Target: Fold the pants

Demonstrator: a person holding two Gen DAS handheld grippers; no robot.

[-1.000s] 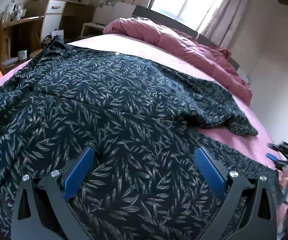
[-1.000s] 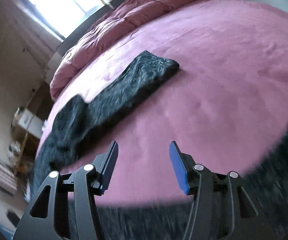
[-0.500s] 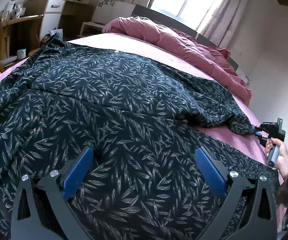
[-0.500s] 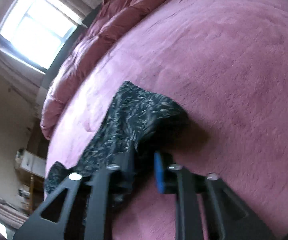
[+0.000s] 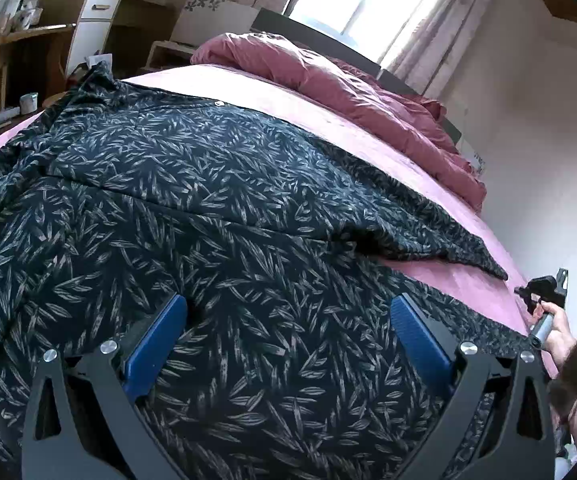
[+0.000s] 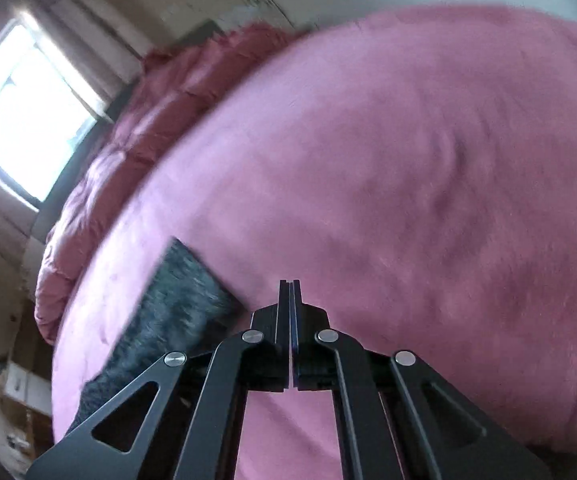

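Left wrist view: your left gripper (image 5: 288,336) has its jaws spread wide, the two blue pads (image 5: 156,344) sitting low over the pants (image 5: 216,208) with dark leaf-print fabric filling the gap between them. Nothing is pinched there. The pants are spread across the near part of the bed (image 5: 296,104), one leg running out to the right and ending in a pointed hem near the bed's edge, a metal button (image 5: 219,103) showing at the waistband on the far side. Beyond the fabric lies the pink sheet, and beyond that a bunched maroon duvet (image 5: 328,80) against the headboard, under a bright window (image 5: 352,4). Far left you have a wooden shelf unit with a white drawer (image 5: 94,8).

At the right edge of that same view your right hand (image 5: 556,328) holds the right gripper (image 5: 542,286) up beside the bed, close to the hem of that leg.

Right wrist view: the picture is blurred by motion, but your right gripper (image 6: 289,308) shows its jaws pressed together, the pads meeting with only a thin seam between them. A strip of the dark pants (image 6: 176,304) hangs just left of and behind the fingers; whether any cloth is actually caught between the pads, you cannot tell from here. Around it spreads the pink sheet (image 6: 408,180), with the duvet (image 6: 128,128) and window (image 6: 20,116) upper left.
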